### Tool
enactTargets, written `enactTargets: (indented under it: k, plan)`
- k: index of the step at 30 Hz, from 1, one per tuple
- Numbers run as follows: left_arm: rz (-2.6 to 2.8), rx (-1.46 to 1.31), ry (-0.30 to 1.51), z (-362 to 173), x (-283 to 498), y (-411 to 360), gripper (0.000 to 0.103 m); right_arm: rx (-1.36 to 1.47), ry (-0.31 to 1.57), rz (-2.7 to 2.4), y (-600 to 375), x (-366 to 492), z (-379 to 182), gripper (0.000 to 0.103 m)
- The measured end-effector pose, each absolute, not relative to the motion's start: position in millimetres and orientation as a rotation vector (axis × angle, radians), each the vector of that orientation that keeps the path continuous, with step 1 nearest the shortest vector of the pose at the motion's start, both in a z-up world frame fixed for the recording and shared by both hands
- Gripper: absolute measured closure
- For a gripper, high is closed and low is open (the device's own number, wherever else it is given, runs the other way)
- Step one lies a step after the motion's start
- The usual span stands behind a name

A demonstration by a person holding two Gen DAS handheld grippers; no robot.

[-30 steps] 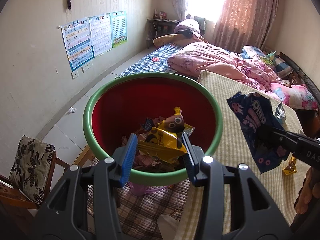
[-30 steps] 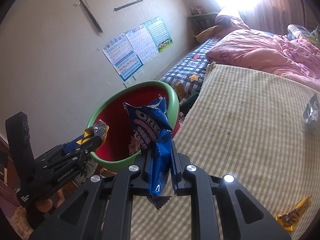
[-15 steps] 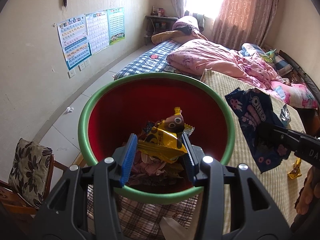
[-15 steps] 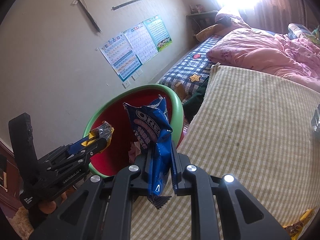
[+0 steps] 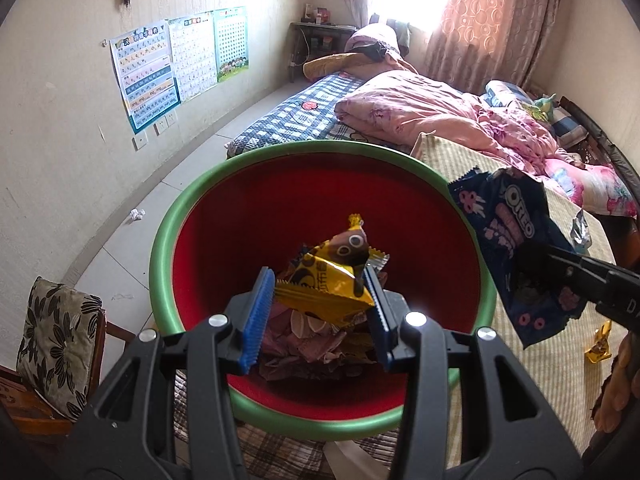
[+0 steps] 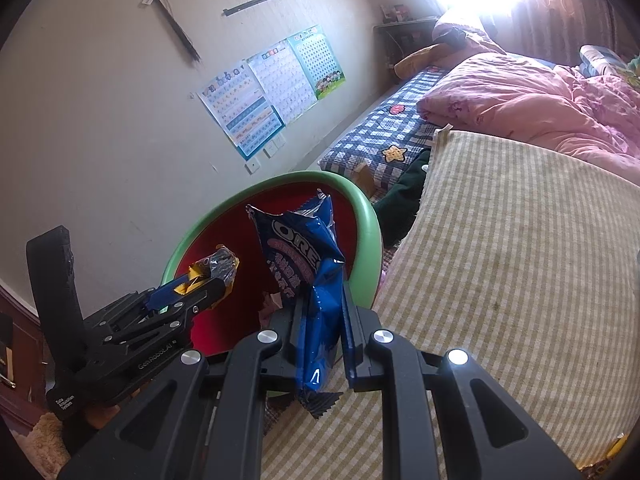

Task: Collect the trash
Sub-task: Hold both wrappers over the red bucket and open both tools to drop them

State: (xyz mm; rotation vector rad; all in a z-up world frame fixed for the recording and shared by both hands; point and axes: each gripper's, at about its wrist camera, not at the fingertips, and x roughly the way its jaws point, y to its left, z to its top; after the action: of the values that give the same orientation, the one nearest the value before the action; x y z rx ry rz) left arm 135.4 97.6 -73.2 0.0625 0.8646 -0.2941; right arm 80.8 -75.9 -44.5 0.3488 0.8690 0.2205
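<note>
My left gripper (image 5: 318, 300) is shut on a yellow snack wrapper (image 5: 328, 280) and holds it over the red bin with a green rim (image 5: 168, 240); wrappers lie in the bin's bottom. My right gripper (image 6: 320, 320) is shut on a blue Oreo wrapper (image 6: 304, 256) at the bin's near right rim (image 6: 370, 232), by the bed's edge. The Oreo wrapper (image 5: 516, 248) also shows in the left wrist view, and the left gripper (image 6: 200, 284) with its yellow wrapper (image 6: 218, 266) shows in the right wrist view.
A striped green mat (image 6: 520, 260) covers the bed beside the bin. A yellow wrapper (image 5: 598, 346) and a silver wrapper (image 5: 580, 232) lie on it. A pink quilt (image 5: 420, 112) lies beyond. A cushioned chair (image 5: 56, 344) stands left of the bin. A paper ball (image 5: 137, 214) lies on the floor.
Both grippers have moved closer to the bin with their wrappers. The yellow wrapper is now farther over the bin's opening; the Oreo wrapper is nearer the rim.
</note>
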Motion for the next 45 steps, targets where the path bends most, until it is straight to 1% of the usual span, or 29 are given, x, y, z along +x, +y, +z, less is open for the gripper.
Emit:
enactTargets:
  k: [33, 34, 35, 36, 37, 38, 39, 41, 43, 45]
  plan:
    - [-0.299, 0.049, 0.913, -83.3, 148.6, 95.2, 0.06, 0.338, 0.873, 0.279, -66.3, 116.2, -39.4, 0.088]
    - [-0.3, 0.05, 0.918, -84.0, 149.7, 94.7, 0.056, 0.338, 0.872, 0.281, -66.0, 117.3, -39.6, 0.088]
    - [-0.301, 0.052, 0.929, -85.5, 151.0, 94.4, 0.054, 0.342, 0.87, 0.283, -66.0, 118.1, -39.6, 0.087]
    - [-0.294, 0.054, 0.933, -86.4, 152.2, 94.9, 0.047, 0.346, 0.869, 0.28, -65.7, 119.1, -39.5, 0.078]
    - [-0.287, 0.055, 0.932, -86.5, 152.4, 95.4, 0.039, 0.355, 0.865, 0.278, -66.5, 118.1, -39.7, 0.061]
    - [-0.276, 0.054, 0.929, -87.0, 151.9, 96.8, 0.036, 0.366, 0.859, 0.274, -68.3, 117.2, -39.4, 0.055]
    - [-0.269, 0.055, 0.929, -87.2, 151.8, 97.2, 0.033, 0.374, 0.85, 0.268, -70.8, 115.4, -38.9, 0.051]
    - [-0.257, 0.057, 0.936, -88.4, 151.5, 98.2, 0.031, 0.377, 0.846, 0.253, -75.6, 112.8, -37.3, 0.051]
    - [-0.249, 0.06, 0.932, -87.8, 149.8, 96.5, 0.027, 0.38, 0.839, 0.219, -85.4, 105.7, -36.2, 0.044]
    - [-0.244, 0.054, 0.921, -85.6, 146.9, 94.3, 0.026, 0.382, 0.834, 0.17, -101.2, 92.8, -36.1, 0.044]
